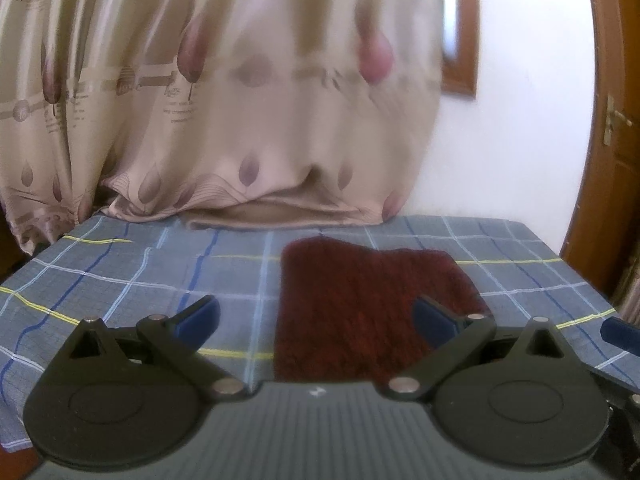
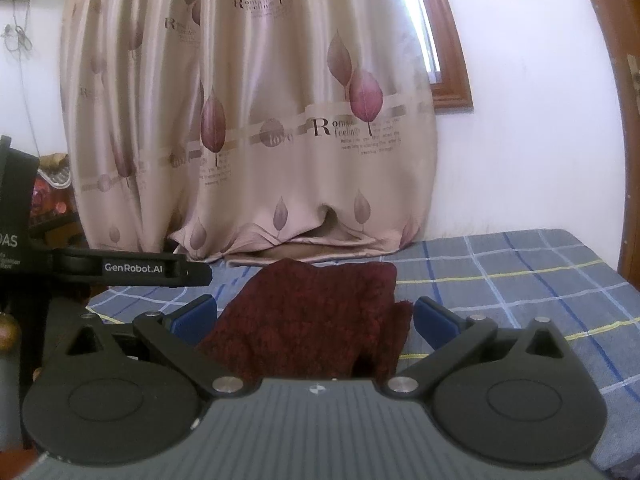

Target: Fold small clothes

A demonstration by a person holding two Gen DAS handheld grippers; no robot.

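A dark red fuzzy garment [image 1: 360, 304] lies flat on the blue checked cloth [image 1: 160, 280], folded into a rough rectangle. My left gripper [image 1: 316, 316] hangs open just in front of its near edge, with its right blue finger [image 1: 434, 320] over the fabric and nothing held. In the right wrist view the same red garment [image 2: 316, 320] lies between the wide-spread blue fingers of my right gripper [image 2: 316, 318], which is open and holds nothing. A small flap sticks out at the garment's right side [image 2: 402, 320]. The left gripper's black body [image 2: 136, 268] shows at the left.
A beige curtain with leaf prints [image 1: 240, 100] hangs behind the table and its hem rests on the far edge. A white wall [image 1: 520, 120] and a brown wooden door [image 1: 612, 140] stand at the right. A blue fingertip of the other gripper [image 1: 620, 334] shows at the right edge.
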